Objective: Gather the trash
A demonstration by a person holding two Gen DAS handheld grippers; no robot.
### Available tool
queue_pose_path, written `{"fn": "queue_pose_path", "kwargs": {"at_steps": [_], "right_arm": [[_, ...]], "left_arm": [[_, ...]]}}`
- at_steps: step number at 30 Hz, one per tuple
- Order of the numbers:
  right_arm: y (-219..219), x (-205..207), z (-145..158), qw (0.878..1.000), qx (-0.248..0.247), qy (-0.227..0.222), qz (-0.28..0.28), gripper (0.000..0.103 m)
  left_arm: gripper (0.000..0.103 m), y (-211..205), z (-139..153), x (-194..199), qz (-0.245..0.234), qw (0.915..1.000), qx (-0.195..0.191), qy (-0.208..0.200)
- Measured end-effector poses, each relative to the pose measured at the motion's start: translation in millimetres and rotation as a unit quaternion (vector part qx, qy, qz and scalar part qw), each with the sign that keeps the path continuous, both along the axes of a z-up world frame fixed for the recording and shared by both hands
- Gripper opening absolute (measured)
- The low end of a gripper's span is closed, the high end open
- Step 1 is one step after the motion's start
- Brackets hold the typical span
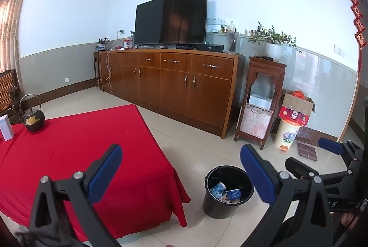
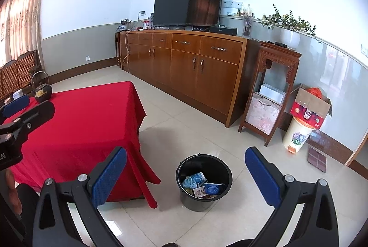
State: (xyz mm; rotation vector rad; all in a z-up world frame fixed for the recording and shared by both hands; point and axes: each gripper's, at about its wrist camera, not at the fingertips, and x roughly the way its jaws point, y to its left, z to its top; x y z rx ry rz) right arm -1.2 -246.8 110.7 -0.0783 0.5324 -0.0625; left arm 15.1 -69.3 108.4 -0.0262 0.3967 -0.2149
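Left to right: the red-clothed table [image 2: 87, 113] bears only a teapot [image 1: 33, 119] and a white tin [image 1: 5, 127]; your left gripper [image 1: 181, 175] and right gripper [image 2: 186, 175] both gape wide, holding nothing. The black bucket [image 2: 182, 174] on the floor beside the table holds the crumpled wrappers [image 2: 202, 185]. Collection looks finished; next, scan for any remaining trash.

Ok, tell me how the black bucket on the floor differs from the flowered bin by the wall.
The black bucket is plain, short and open, with blue-and-white wrappers visible inside; the flowered bin is cream with a hydrangea print and taller. The bucket stands alone on the tiles beside the red tablecloth, while the bin carries a cardboard box on top. Both are round, upright and on the floor.
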Motion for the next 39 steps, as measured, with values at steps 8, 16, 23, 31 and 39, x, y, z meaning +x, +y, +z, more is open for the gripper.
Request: {"fn": "queue_pose_path", "kwargs": {"at_steps": [8, 16, 23, 31, 39], "right_arm": [[-3.1, -0.5, 1.0, 1.000, -0.001, -0.001, -0.002, 0.103], [-3.5, -2.2, 2.0, 1.000, -0.001, -0.001, -0.003, 0.103], [-4.1, -3.2, 2.5, 1.000, -0.001, -0.002, -0.003, 0.103], [-4.4, -3.8, 3.2, 1.000, -0.002, -0.002, -0.004, 0.103], [-4.0, -3.5, 3.0, 1.000, -0.002, -0.002, -0.004, 0.103]], "left_arm": [[0.103, -2.1, 1.5, 0.8, -0.003, 1.0000, 0.002, 0.001], [0.103, -3.4, 2.4, -0.6, -0.003, 1.0000, 0.003, -0.001], [0.103, -3.1, 2.7, -0.3, -0.004, 1.0000, 0.003, 0.000], [0.103, -3.3, 2.9, -0.4, -0.004, 1.0000, 0.003, 0.001], [0.103, -2.7, 2.9, -0.3, -0.006, 1.0000, 0.004, 0.003]]}}
